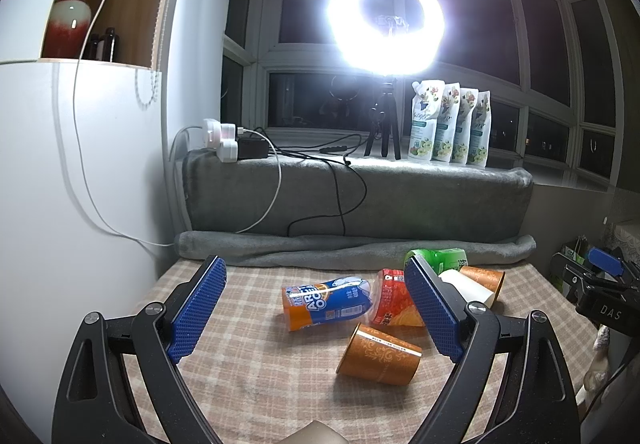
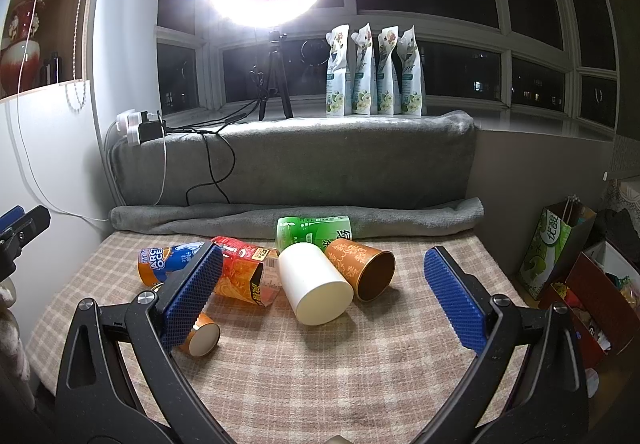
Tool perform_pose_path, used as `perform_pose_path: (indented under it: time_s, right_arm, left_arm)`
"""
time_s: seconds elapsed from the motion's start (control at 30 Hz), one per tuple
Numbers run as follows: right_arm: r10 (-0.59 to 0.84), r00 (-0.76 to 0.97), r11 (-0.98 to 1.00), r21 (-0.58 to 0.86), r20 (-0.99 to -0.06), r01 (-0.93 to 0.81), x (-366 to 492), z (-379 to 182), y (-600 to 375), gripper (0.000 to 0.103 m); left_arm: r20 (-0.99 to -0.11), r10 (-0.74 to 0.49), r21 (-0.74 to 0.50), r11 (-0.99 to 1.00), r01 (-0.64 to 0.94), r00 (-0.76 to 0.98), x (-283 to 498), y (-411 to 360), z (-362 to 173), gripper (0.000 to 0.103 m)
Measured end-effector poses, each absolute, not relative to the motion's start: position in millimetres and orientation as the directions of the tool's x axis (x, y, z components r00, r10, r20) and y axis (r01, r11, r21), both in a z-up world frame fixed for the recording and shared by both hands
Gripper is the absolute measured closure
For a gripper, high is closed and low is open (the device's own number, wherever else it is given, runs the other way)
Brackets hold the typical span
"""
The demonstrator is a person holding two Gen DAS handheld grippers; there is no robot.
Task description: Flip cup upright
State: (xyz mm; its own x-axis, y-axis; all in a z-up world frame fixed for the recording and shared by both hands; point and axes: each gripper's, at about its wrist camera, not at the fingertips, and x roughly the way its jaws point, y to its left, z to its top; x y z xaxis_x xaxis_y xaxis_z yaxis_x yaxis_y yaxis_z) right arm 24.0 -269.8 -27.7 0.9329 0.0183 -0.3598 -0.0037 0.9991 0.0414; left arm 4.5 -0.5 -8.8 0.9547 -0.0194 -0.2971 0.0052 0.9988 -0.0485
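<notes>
Claws first — my left claw (image 1: 316, 308) and right claw (image 2: 324, 296) are both spread wide and hold nothing. Closest on the checked bench (image 2: 320, 376) lies an orange cup (image 1: 379, 355) on its side. Behind it lie a white cup (image 2: 316, 288) and a second orange cup (image 2: 360, 268), touching each other. They look like thin paper — light, easy to squash. I'd pinch the side wall softly.

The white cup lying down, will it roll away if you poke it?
Probably, a bit: the white cup lies on its round side, so it could roll, likely in a curve since it tapers. The brown cup beside it might stop it. It looks light and empty.
</notes>
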Motion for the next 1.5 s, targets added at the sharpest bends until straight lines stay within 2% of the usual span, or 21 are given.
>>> perform_pose_path:
  time_s: [0.93, 1.27, 1.5]
  right_arm:
    - [0.053, 0.921, 0.999, 0.012, -0.385, -0.053, 41.4, -32.7, -264.8, 0.001]
    - [0.123, 0.884, 0.972, -0.124, -0.451, -0.199, 84.8, -34.0, -248.9, 0.001]
    - [0.179, 0.826, 0.935, -0.168, -0.535, -0.312, 117.3, -41.6, -235.0, 0.001]
  left_arm:
    - [-0.307, -0.02, -0.047, 0.999, 0.006, 0.952, 8.5, -2.2, -14.5, 0.012]
    - [-0.349, -0.007, -0.041, 0.999, -0.008, 0.937, 17.5, 5.2, -26.4, 0.012]
    - [-0.379, 0.005, -0.054, 0.998, -0.027, 0.925, 21.2, 14.3, -32.0, 0.012]
